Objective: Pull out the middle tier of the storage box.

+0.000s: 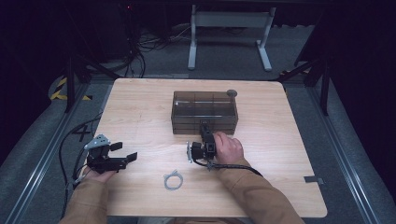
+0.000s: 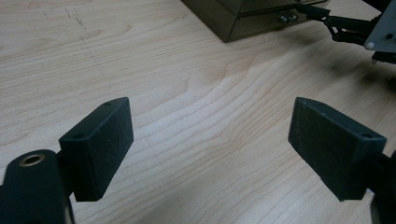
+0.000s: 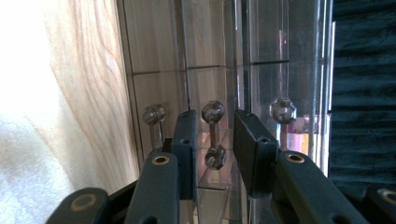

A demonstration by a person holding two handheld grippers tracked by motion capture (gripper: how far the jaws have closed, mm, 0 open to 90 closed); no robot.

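I see the drawer box (image 1: 204, 112) standing on the tabletop (image 1: 140, 107), toward its far middle. My right claw (image 1: 204, 129) sits at the box's near face, its jaws either side of a drawer handle (image 3: 214, 135). My left claw (image 1: 122, 153) is well apart at the near left. A ring (image 1: 173, 180) lies near the front edge, between them.

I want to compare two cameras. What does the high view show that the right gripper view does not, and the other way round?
High view alone: the whole table, the left gripper with open jaws, a wire ring, a grey disc by the box.
Right gripper view alone: three drawer handles, the jaws on either side of the middle handle.
Both: the clear drawer box and the right gripper at its front.
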